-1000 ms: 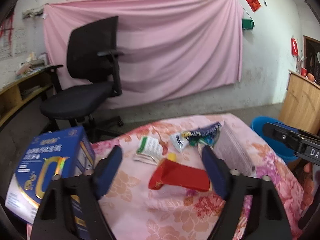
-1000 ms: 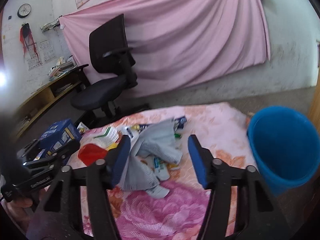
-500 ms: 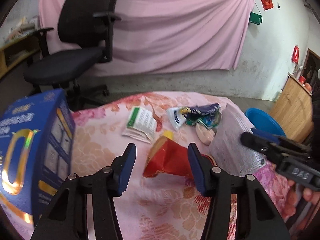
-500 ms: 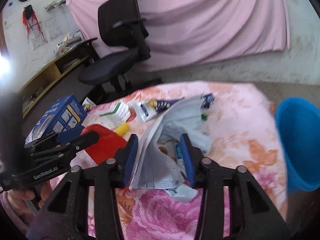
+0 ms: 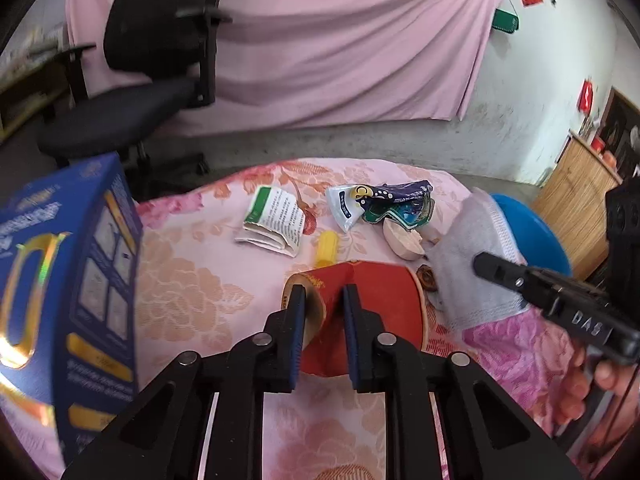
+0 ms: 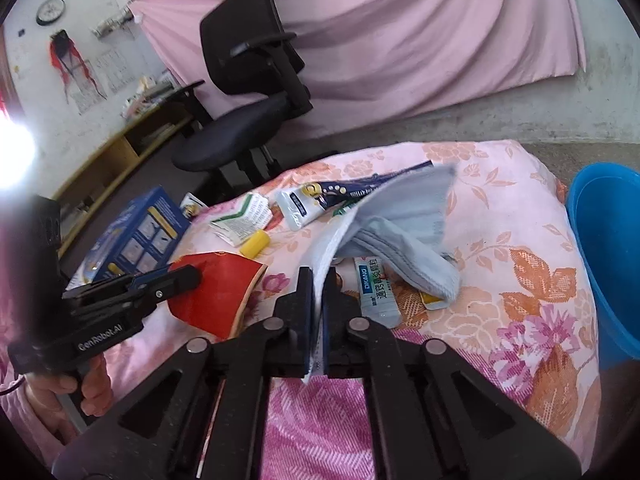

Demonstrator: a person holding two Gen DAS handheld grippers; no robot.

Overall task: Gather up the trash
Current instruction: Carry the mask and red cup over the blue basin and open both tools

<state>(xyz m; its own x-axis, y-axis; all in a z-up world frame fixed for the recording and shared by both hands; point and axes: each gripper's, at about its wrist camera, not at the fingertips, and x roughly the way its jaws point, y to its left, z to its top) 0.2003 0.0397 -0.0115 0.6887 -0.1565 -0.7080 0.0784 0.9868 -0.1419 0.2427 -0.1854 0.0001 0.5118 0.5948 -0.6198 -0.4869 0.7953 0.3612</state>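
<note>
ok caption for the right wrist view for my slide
Right hand-held gripper clamps a grey face mask above littered floral cloth, blue bin alongside.

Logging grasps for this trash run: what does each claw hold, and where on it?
Left claw: red paper cup, pinched at its rim. Right claw: grey face mask, gripped by its white edge.

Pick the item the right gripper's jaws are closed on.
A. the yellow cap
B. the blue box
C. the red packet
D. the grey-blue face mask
D: in the right wrist view the right gripper has its jaws pressed together on the white edge of the grey-blue face mask, while the red packet sits in the left gripper.
</note>
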